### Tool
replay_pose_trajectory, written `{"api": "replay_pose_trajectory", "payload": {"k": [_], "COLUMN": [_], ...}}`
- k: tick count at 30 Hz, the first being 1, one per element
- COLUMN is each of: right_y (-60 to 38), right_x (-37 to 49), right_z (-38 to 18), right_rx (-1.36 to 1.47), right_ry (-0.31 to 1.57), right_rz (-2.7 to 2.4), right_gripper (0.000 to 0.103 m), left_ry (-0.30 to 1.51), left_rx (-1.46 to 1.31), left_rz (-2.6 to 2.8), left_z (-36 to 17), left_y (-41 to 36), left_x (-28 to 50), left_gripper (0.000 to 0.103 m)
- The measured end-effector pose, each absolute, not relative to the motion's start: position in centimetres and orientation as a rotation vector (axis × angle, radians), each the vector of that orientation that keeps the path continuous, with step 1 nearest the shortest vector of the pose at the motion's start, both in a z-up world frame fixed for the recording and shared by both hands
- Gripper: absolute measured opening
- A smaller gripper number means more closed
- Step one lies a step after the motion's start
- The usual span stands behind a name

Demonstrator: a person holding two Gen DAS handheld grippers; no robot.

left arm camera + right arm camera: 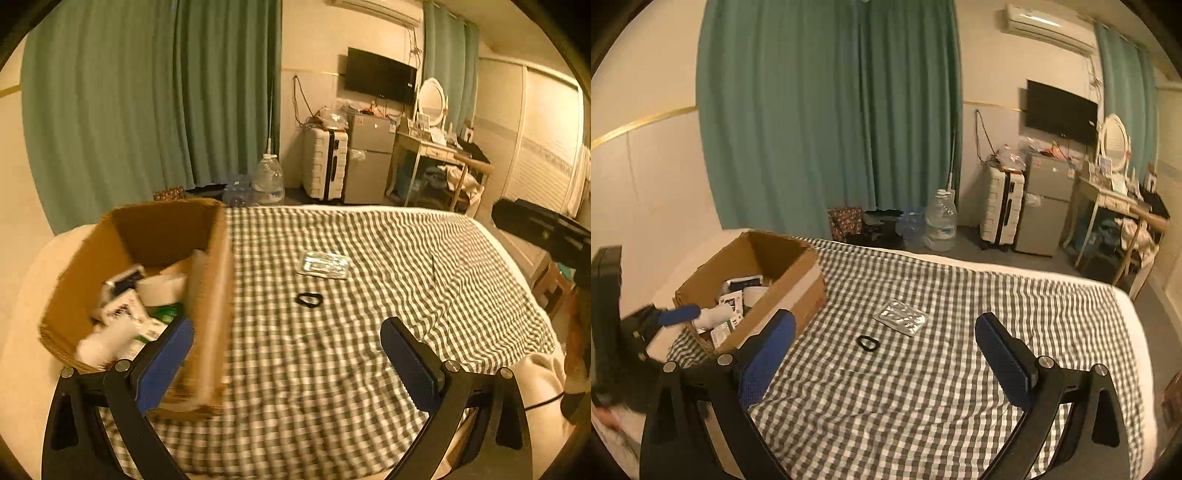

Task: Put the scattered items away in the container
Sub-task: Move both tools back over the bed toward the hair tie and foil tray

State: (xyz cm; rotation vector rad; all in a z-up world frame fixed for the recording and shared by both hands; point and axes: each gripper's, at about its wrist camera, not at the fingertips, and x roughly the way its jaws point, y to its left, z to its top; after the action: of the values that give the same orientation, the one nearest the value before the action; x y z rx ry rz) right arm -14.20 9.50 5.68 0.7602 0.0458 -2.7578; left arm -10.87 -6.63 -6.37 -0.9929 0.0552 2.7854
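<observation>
Left wrist view: both claws, left claw (286,363) and right claw (884,363), wide open, empty, over clear checked bedspread (332,369) beside possibly overhanging cardboard box (218,295).

I see the open cardboard box (798,273) holding several items; a foil packet (900,317) and black ring (867,343) lie beside it.

On the bed: 1 cardboard box (798,275), 1 foil blister pack (900,316), 1 black hair tie (867,343). Floor: 2 water jugs (940,221), 1 white suitcase (1001,206), 1 mini fridge (1047,203).
</observation>
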Motion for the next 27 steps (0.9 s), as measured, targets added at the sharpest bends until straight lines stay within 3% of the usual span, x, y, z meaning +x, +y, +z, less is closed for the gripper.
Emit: {"api": "replay_pose_trajectory", "payload": {"k": [10,24,26,27], "right_y": [13.9,16.4,16.8,16.9], "right_x": [-17.7,-27.8,-29.0,-29.4], "right_z": [-1.5,-10.0,-11.0,-11.3], "right_rx": [0.788,0.975,0.999,1.003], "right_ry": [0.030,-0.164,-0.187,-0.191], "right_rz": [-2.770,-2.741,-2.742,-2.739], "right_gripper": [0.098,0.098,0.098,0.098], "left_ry": [0.037,-0.048,-0.028,-0.022], "left_rx": [-1.081,-1.248,-1.255,-1.277], "left_rz": [2.743,2.704,2.698,2.703], "left_z": [-13.4,-22.9,-23.8,-24.3], "left_y": [0.2,-0.3,-0.2,-0.2], "left_x": [-17.6,-27.8,-28.6,-29.0], "left_gripper": [0.103,0.103,0.095,0.068]}}
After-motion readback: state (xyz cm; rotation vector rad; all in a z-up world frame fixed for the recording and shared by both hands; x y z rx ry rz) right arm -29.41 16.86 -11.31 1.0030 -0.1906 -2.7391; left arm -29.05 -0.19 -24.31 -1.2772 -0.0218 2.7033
